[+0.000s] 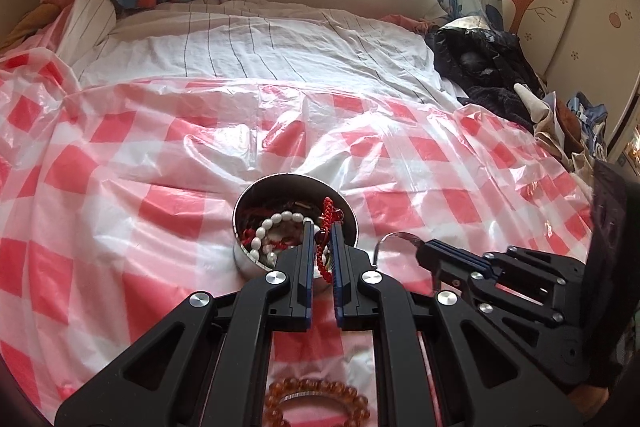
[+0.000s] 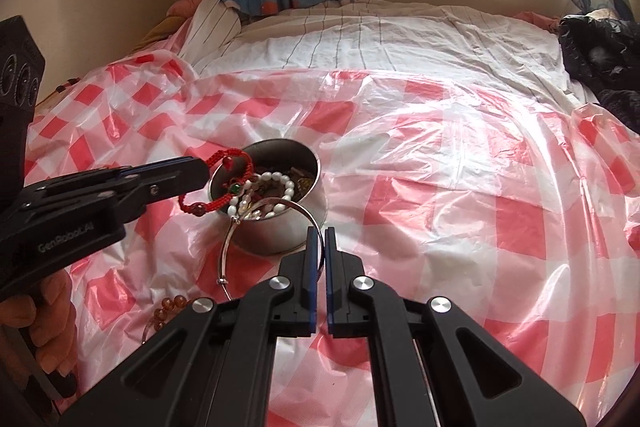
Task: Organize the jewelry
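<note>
The left gripper (image 1: 321, 233) has its 2 jaws nearly closed, pinching a red braided cord bracelet (image 1: 327, 227) that loops up above the tips and hangs down between them. Directly beyond and beneath those tips sits the round steel tin (image 1: 244, 259), holding a white pearl bracelet (image 1: 276, 221) and other tangled pieces. Behind the jaws, under the gripper body, an amber bead bracelet (image 1: 316, 397) lies on the red-and-white checked plastic sheet (image 1: 120, 187).

The right gripper (image 2: 319, 233) has its 2 jaws closed to a thin slit on a silver bangle (image 2: 276, 205), whose hoop arcs left from the tips and leans over the tin's near rim.

Both pieces look headed into or out of the tin; which, I cannot tell. To do it well, keep each pinch firm and move 1 piece at a time. The cord's hanging loop could snag the pearls, so lift straight up until it hangs free. The bangle is rigid and thin, so it may pivot in the grip; keep it level and avoid knocking the light tin on the slippery plastic.
</note>
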Demonstrator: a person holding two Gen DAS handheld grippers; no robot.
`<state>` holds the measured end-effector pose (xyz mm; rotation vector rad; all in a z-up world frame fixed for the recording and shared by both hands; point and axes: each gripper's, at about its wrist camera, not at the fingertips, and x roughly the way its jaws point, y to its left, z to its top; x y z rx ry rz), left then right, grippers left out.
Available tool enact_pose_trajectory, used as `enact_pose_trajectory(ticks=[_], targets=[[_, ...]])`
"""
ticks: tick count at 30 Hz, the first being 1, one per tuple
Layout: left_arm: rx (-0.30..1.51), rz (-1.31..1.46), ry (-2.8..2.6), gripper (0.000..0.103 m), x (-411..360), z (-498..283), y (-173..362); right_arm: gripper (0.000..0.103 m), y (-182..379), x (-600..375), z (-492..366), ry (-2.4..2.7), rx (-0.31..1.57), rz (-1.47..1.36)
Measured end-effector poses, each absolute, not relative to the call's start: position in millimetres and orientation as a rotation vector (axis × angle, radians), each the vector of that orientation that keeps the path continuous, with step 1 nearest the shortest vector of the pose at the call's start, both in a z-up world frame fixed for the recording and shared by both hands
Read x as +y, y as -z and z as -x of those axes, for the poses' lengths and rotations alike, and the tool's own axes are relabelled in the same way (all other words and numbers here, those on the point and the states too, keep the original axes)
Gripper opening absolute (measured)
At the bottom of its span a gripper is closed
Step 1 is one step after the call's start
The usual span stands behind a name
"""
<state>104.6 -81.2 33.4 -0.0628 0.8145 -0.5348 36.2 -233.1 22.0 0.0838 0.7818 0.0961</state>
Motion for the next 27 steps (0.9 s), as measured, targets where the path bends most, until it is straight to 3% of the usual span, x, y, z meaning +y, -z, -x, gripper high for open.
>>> enact_pose_trajectory(ticks=[3, 9, 15, 16, 18, 25, 27], targets=[[0.883, 0.089, 0.476, 0.008, -83, -126, -16, 0.004, -23, -237, -45, -0.067, 0.775, -0.080], [0.892, 0.145, 0.425, 0.027, -59, -131, -13, 0.004, -24, -229, -80, -0.075, 0.765, -0.058], [0.902, 0.120, 0.387, 0.036, -33, -111, -21, 0.005, -15, -199, -114, -0.105, 0.786, -0.015], [0.907, 0.099, 0.384, 0.040, -29, -104, -21, 0.008, -10, -195, -118, -0.109, 0.809, -0.001], [0.915, 0.067, 0.392, 0.044, -23, -89, -21, 0.043, -11, -195, -112, -0.096, 0.782, -0.009], [0.972, -0.014, 0.500, 0.047, -15, -36, -8, 0.045, -25, -216, -64, -0.147, 0.809, -0.089], [0.969, -0.066, 0.514, 0.046, -18, -24, -4, 0.055, -22, -215, -44, -0.169, 0.832, -0.078]])
